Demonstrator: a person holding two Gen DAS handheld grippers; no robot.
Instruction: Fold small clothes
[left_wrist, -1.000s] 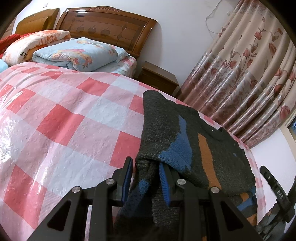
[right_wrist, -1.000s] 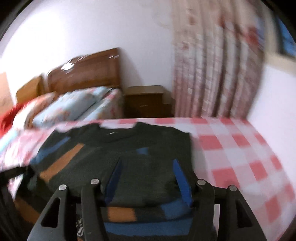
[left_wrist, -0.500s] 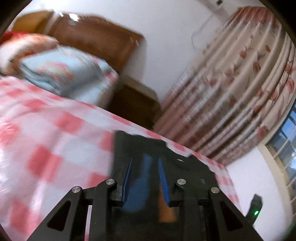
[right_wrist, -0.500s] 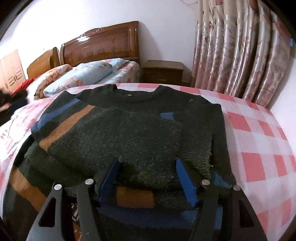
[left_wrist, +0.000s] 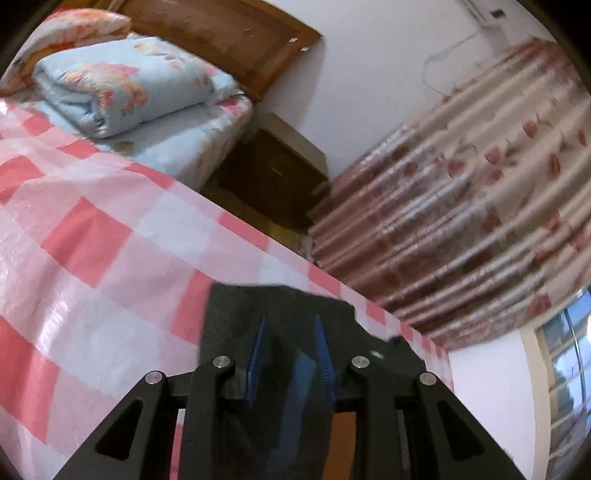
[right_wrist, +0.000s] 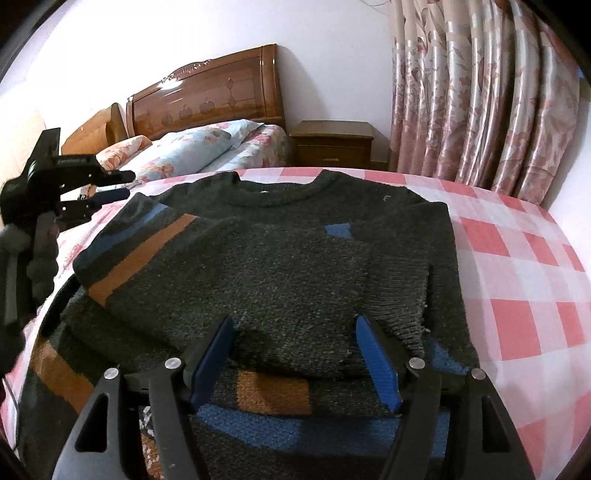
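Note:
A dark knitted sweater (right_wrist: 280, 266) with blue and orange stripes lies on the pink checked bed cover (right_wrist: 517, 266), both sleeves folded across its chest. My right gripper (right_wrist: 295, 332) is open and empty, hovering over the sweater's lower part. My left gripper (left_wrist: 290, 328) is open and empty above the sweater's left shoulder (left_wrist: 280, 306); it also shows in the right wrist view (right_wrist: 110, 184), raised at the sweater's left side with its jaws parted.
A folded floral quilt (left_wrist: 122, 81) and pillows lie at the wooden headboard (right_wrist: 207, 96). A wooden nightstand (right_wrist: 332, 144) stands beside floral curtains (right_wrist: 480, 92). The bed cover edge drops off toward the wall on the right.
My left gripper has let go of the left sleeve, which now lies folded across the chest, and has lifted away. My right gripper stays open over the hem.

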